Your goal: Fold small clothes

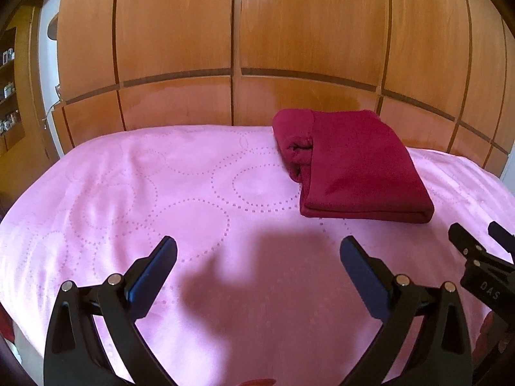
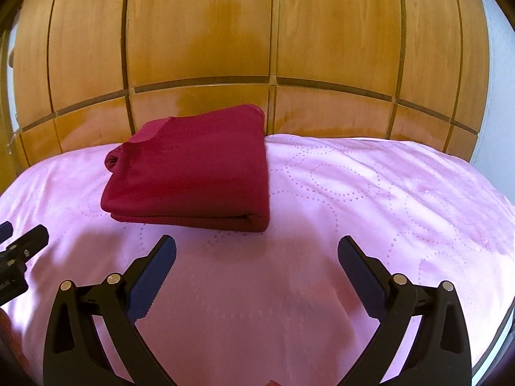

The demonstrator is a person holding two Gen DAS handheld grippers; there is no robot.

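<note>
From the left wrist, the left gripper (image 1: 257, 251) hovers with jaws spread wide and empty over the pink dotted-circle bedspread (image 1: 145, 199); the dark red knitted garment (image 1: 360, 173) lies ahead to the right, already a compact folded rectangle. From the right wrist, the right gripper (image 2: 257, 251) is equally wide and empty, near the garment's (image 2: 193, 167) front edge. The folding looks finished.

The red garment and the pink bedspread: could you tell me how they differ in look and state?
The red garment is plain dark red; the pink bedspread is pale with dotted circles. The garment is folded into a thick stack; the bedspread lies spread out under it. Neither is held: both grippers are open.
</note>
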